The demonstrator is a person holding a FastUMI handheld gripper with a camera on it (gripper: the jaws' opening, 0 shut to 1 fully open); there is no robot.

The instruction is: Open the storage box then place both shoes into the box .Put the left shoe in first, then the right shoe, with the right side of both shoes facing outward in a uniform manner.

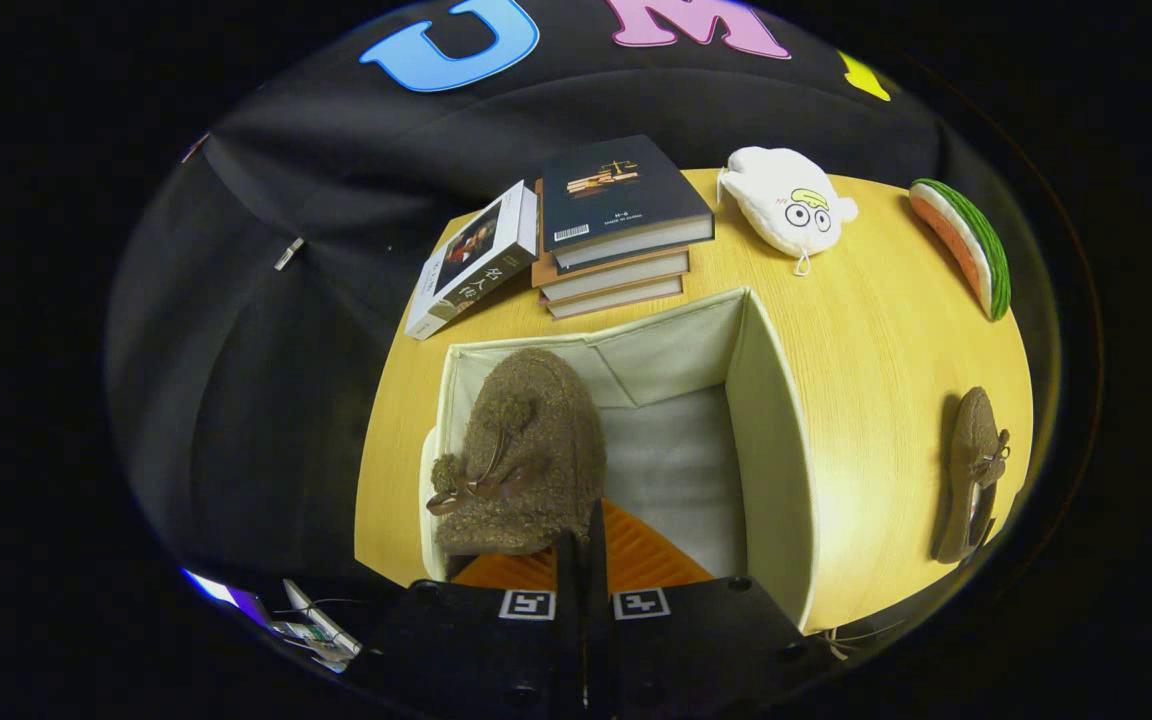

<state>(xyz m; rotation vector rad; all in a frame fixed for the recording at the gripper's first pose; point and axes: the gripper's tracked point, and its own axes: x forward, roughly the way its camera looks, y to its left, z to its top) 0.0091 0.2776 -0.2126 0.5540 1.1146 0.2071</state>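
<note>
One shoe of the pair, the fuzzy brown shoe (526,450) with a ribbon bow, was at the lower centre of the frame, held over or just inside the left part of the open storage box (771,440); whether its sole rested on the box floor could not be told. The gripper (583,560) appeared at the bottom centre, its fingers drawn close together with only a thin gap between them, apparently clamped on the heel edge of that shoe, although the contact itself was hidden behind the fingers. The box stood open-topped on the yellow worktop (876,340), its pale lining visible and the right half of its floor bare, so the opening step was judged complete. The second shoe (974,475) lay on the worktop at the right of the frame, well apart from the box, untouched. The task was therefore judged about halfway: the first placement was in progress, while release, the fetching of the second shoe and its matching orientation remained. Which shoe was left or right could not be confirmed. At the upper centre, beyond the box, were a stack of books (616,225), a single book (476,258) leaning beside it, a white plush toy (786,205) and, at the upper right, a watermelon-slice toy (966,245).
</note>
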